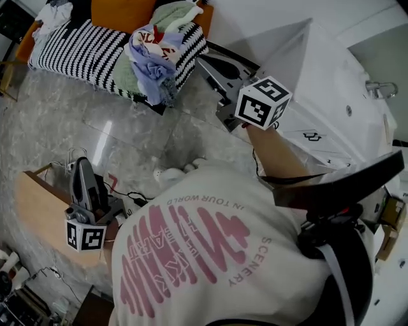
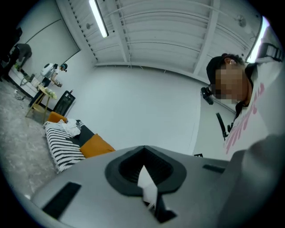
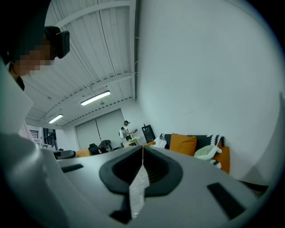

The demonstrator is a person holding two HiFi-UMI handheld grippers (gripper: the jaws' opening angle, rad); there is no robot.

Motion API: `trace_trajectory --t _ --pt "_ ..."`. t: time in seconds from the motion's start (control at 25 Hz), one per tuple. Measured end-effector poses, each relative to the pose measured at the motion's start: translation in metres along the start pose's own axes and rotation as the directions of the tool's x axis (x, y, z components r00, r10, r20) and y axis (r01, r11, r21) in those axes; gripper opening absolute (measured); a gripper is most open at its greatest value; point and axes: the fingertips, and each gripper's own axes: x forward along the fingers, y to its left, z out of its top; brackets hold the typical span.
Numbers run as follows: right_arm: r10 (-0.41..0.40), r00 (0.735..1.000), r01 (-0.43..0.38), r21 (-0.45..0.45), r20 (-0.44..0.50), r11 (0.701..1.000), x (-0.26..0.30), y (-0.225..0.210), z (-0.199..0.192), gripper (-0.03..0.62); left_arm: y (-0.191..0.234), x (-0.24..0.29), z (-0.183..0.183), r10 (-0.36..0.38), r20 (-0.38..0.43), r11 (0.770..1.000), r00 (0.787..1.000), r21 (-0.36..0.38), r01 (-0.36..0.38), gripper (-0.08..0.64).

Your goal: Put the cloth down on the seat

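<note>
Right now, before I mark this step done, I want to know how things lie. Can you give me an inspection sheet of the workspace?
Surface: striped seat with an orange cushion at its back.
Job's things: pile of cloths lies on the seat, apart from both grippers.
Clutter: white cloth at the seat's other end; wooden table beside the left gripper.
Grippers: left gripper jaws together, nothing between them; right gripper the same.
Cables: black cable on the floor near the table.
Surroundings: grey stone floor; a person far off in the right gripper view.
</note>
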Motion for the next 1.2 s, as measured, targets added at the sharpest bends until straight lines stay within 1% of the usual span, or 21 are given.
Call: trace_trajectory --t 0.12,0.24,0.36,0.52,0.72,0.84,0.92,1.2 --pt "0.019 0.999 -0.018 0.015 -0.036 1.0 -0.024 -0.003 -0.009 0.017 -0.024 0.008 -0.022 -0.014 -0.04 1.0 0.999 -0.021 0.013 0.009" --pt "0.013 0.997 -0.014 -0.018 -0.079 1.0 -0.047 -0.007 -0.017 0.017 -0.042 0.017 -0.04 -0.028 -0.058 0.999 0.998 -0.042 0.026 0.009" --pt "0.009 0.996 -0.01 -0.014 -0.09 1.0 -0.061 -0.011 -0.023 0.017 -0.053 0.022 -0.056 -0.046 -0.084 0.997 0.995 -0.059 0.041 0.009" --pt "0.017 0.994 -0.018 -0.011 -0.11 1.0 -0.068 -0.01 -0.033 0.017 -0.06 0.018 -0.068 -0.05 -0.112 0.997 0.992 -0.057 0.044 0.009" --pt "-0.043 0.987 0.044 0.004 -0.156 0.999 -0.072 -0.02 -0.043 0.015 -0.057 0.016 -0.074 -0.047 -0.123 0.996 0.991 -0.076 0.038 0.009" --pt "-0.066 0.98 0.058 -0.048 -0.189 0.997 -0.072 -0.024 -0.047 0.012 -0.056 0.019 -0.074 -0.047 -0.124 0.997 0.991 -0.073 0.038 0.009" --pt "-0.071 0.979 0.059 -0.064 -0.189 0.996 -0.069 -0.028 -0.046 0.012 -0.055 0.024 -0.072 -0.046 -0.122 0.997 0.991 -0.068 0.037 0.009" --pt "-0.07 0.984 0.062 -0.058 -0.162 0.996 -0.062 -0.034 -0.035 0.011 -0.052 0.03 -0.065 -0.039 -0.109 0.999 0.993 -0.041 0.035 0.009"
